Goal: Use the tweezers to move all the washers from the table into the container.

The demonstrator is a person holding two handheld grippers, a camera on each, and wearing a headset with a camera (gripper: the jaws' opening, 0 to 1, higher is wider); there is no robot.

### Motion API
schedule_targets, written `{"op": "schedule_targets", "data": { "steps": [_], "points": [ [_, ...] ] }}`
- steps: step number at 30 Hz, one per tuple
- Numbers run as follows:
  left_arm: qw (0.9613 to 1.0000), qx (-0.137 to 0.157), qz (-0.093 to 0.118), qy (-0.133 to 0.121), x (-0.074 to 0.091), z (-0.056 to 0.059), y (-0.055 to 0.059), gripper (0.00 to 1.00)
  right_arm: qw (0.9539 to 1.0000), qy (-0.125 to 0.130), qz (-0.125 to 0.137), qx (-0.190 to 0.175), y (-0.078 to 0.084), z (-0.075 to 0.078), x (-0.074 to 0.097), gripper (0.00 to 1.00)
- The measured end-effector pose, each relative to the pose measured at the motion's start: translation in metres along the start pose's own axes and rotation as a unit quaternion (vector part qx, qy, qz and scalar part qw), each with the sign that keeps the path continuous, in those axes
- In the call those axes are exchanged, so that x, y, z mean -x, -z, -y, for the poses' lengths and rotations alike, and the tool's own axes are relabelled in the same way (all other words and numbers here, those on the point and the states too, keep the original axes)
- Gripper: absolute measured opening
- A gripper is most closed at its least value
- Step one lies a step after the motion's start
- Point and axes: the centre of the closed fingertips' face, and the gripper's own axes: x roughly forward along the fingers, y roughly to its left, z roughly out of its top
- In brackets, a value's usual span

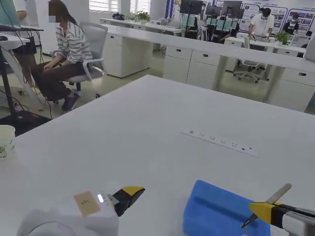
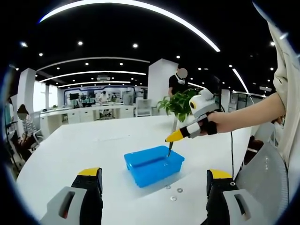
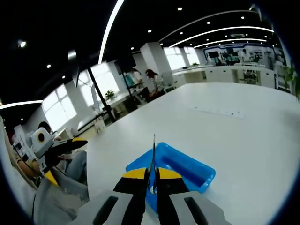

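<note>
Clamping tweezers (image 3: pixel 153 151) over container (image 3: pixel 190 169): right hand-held gripper (image 3: pixel 149 173); left hand-held gripper (image 2: pixel 153 172) spread

White table (image 1: pixel 147 128), wide and smooth, and here's what's sitting on it. A blue container (image 1: pixel 216 211) near the front edge, open-topped, flat on the surface. Just beside it on the bare top are three small washers (image 2: pixel 174 198), loose, close together, clear of the container's wall. Further back, a long white socket strip (image 1: pixel 220 142) runs across the tabletop. Far left there's a paper cup (image 1: pixel 6 140); it looks to be standing on the table's corner, though the frame cuts it.
</note>
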Motion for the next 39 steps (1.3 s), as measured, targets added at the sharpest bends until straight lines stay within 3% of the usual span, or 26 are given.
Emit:
{"op": "schedule_targets", "data": {
  "steps": [16,26,39],
  "points": [
    [1.0000,-0.002,-0.006,0.003,-0.001,0.001,0.002,0.94,0.9990,0.029,-0.028,-0.019,0.015,0.034,-0.024,0.03],
    [1.0000,0.000,-0.007,0.002,-0.001,0.001,0.002,0.94,0.9980,0.036,-0.051,-0.004,0.025,0.042,-0.034,0.03],
    [0.9999,0.008,0.003,0.006,-0.001,0.002,-0.001,0.95,0.9976,0.033,-0.060,0.013,0.029,0.043,-0.041,0.03]
  ]
}}
